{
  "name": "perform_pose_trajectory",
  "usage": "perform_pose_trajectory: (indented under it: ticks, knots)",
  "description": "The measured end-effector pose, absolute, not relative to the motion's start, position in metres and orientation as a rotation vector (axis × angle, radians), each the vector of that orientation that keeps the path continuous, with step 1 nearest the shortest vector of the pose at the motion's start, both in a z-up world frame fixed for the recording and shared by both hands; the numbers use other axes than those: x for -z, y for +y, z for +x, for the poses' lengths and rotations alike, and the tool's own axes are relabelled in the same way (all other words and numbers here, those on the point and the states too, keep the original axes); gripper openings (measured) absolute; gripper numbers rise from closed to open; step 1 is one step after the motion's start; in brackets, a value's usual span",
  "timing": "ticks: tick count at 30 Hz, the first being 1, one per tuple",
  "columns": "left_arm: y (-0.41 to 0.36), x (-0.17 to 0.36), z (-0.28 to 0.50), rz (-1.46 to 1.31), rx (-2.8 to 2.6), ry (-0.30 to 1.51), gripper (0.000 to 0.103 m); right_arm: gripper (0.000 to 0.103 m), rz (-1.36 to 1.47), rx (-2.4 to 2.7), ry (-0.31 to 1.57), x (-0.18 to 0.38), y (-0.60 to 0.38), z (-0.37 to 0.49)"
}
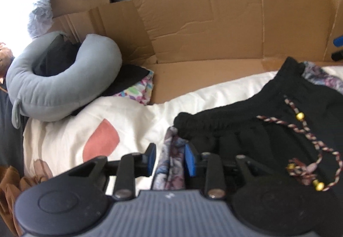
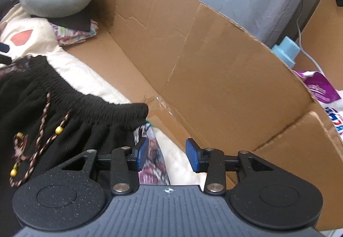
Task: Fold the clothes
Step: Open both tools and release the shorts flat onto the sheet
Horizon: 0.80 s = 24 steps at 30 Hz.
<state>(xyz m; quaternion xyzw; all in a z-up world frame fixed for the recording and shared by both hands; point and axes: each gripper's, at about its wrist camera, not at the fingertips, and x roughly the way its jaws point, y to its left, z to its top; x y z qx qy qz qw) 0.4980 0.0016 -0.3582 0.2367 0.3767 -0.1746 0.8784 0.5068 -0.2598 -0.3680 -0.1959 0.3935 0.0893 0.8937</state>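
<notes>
In the left wrist view the garment [image 1: 268, 129] lies on the bedsheet [image 1: 133, 121] at lower right, its drawstring [image 1: 300, 144] across its top; the neck pillow [image 1: 64, 86] sits at middle left, on folded clothes [image 1: 137, 86]; the cardboard [image 1: 214, 26] stands behind, across the upper frame. In the right wrist view a bottle [image 2: 286, 50] stands behind the cardboard at right.

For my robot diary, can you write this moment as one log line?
task: fold clothes | left gripper: open, patterned fabric between pads | right gripper: open, empty | black skirt: on bed, unfolded
</notes>
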Motion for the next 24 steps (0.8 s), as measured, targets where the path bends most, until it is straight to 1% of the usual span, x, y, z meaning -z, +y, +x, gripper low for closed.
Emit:
perform_pose_trajectory:
  ticks: [4,9,15,21,24]
  knots:
    - [-0.001,0.347,0.479,0.478,0.390,0.780,0.037,0.046,-0.408,-0.205,0.818,0.352,-0.271,0.480]
    - [-0.004,0.338,0.440,0.471,0.440,0.794,0.037,0.046,-0.440,-0.209,0.790,0.336,-0.282,0.433]
    - [-0.001,0.327,0.392,0.431,0.474,0.806,0.038,0.046,-0.416,-0.212,0.804,0.326,-0.303,0.384]
    - [0.005,0.315,0.356,0.319,0.442,0.817,0.039,0.046,-0.270,-0.199,0.849,0.316,-0.332,0.346]
    - [0.006,0.306,0.335,0.268,0.439,0.817,0.039,0.046,-0.247,-0.189,0.842,0.311,-0.342,0.326]
